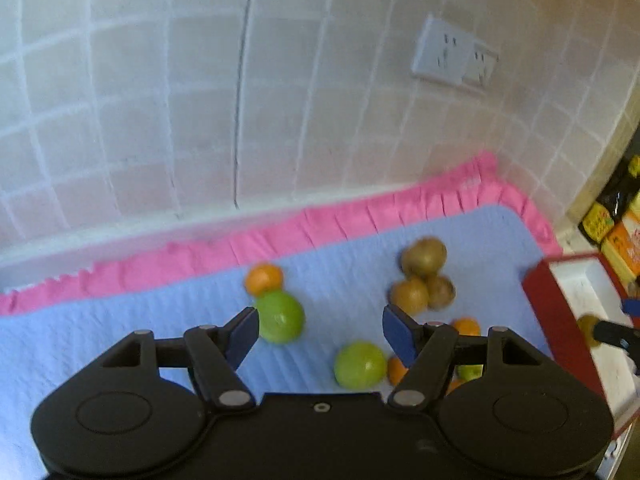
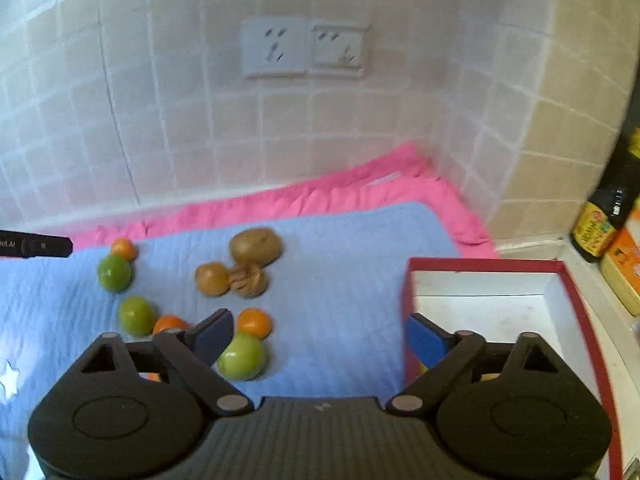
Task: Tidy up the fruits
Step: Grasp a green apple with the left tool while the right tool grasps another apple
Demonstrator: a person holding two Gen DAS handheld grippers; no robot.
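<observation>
Loose fruit lies on a blue mat. In the left wrist view I see green fruits, an orange and brown fruits. My left gripper is open and empty above them. In the right wrist view there are brown fruits, green fruits and oranges. My right gripper is open and empty, between the fruit and a red-rimmed white box. The box also shows in the left wrist view, with a brown fruit inside.
A pink frilled cloth lies under the mat against a tiled wall with sockets. A dark bottle and orange packets stand right of the box. The left gripper's tip shows at the left edge.
</observation>
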